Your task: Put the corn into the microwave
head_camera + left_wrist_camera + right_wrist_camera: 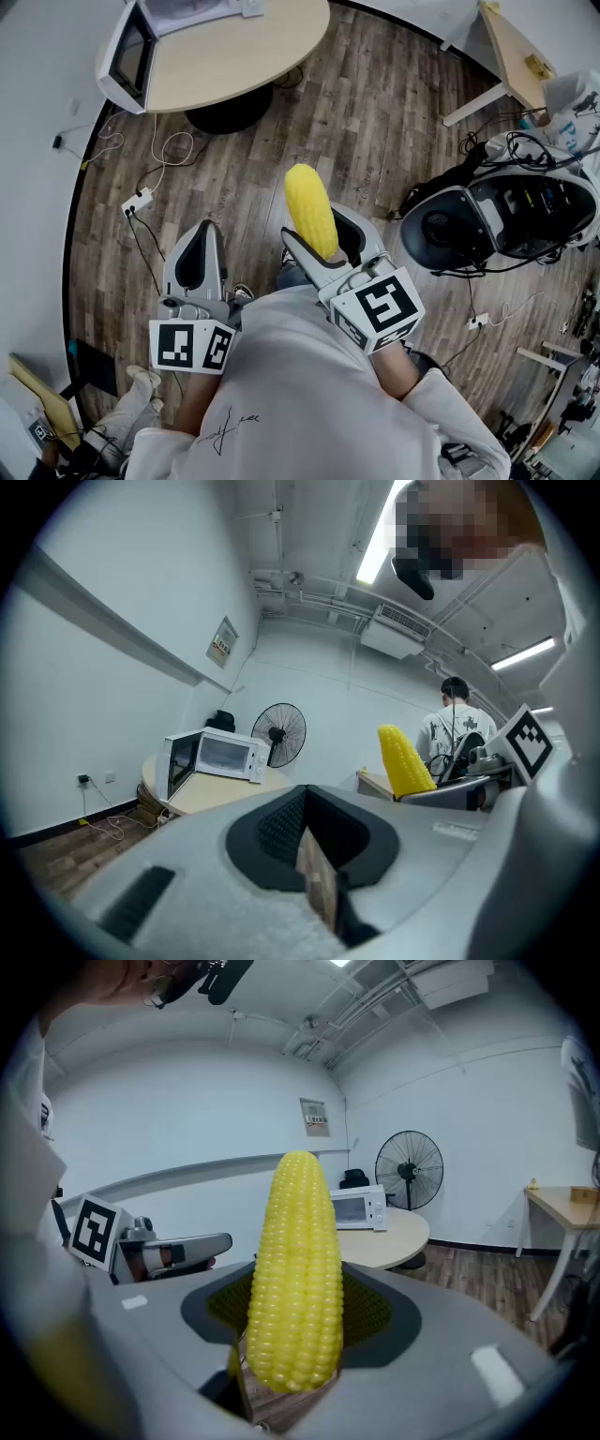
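Note:
A yellow corn cob [309,211] stands upright between the jaws of my right gripper [323,236], which is shut on its lower half. In the right gripper view the corn [295,1269] fills the middle, held by that gripper [291,1358]. My left gripper [197,239] is beside it to the left, shut with nothing in it [314,855]. The white microwave [131,56] sits on the far round table [244,56] with its door swung open [211,757]. From the left gripper view the corn [403,761] shows at the right.
A power strip with cables [139,200] lies on the wood floor ahead left. A black and white machine [497,220] with wires sits at the right. A standing fan [281,733] is behind the table, a desk [516,56] stands far right, and a person [455,724] stands in the background.

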### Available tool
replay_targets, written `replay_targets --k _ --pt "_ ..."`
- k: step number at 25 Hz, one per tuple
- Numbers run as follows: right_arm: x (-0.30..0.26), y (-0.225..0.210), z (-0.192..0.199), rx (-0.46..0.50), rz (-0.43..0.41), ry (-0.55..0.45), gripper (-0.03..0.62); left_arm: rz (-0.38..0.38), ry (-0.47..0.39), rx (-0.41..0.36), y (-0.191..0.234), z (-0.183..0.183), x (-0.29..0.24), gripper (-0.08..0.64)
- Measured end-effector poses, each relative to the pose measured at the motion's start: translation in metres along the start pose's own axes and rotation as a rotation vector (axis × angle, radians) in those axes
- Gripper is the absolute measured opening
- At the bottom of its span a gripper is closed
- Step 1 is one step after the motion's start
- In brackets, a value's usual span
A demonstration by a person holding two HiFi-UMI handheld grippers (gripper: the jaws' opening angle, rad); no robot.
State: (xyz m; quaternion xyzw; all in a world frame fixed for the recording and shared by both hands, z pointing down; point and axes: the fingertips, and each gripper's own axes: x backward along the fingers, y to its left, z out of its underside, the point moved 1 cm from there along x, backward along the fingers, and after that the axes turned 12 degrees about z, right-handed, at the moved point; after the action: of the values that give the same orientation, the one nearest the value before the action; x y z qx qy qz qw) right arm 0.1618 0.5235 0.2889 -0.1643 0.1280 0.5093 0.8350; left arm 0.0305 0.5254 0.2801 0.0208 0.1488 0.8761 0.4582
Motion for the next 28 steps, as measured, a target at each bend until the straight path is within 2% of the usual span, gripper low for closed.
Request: replay_targets --k 6,13,19,28 --pt "-0.014 -0.042 -0.001 0.0 -0.023 0.0 0.265 -0.036 0.025 -0.011 -0.001 0.012 -0.036 -0.011" --pt "-0.034 -0.073 -0.009 -0.017 -0.072 0.004 0.265 -0.065 0.019 -0.021 -0.004 0.003 -0.061 -0.011" --pt "-0.051 -0.082 -0.012 -0.025 -0.098 0.022 0.265 -0.095 0.045 -0.012 0.008 0.004 -0.074 -0.011" --pt "-0.086 -0.09 -0.022 -0.023 -0.088 0.038 0.265 -0.078 0.028 0.006 0.036 -0.001 -0.104 -0.011"
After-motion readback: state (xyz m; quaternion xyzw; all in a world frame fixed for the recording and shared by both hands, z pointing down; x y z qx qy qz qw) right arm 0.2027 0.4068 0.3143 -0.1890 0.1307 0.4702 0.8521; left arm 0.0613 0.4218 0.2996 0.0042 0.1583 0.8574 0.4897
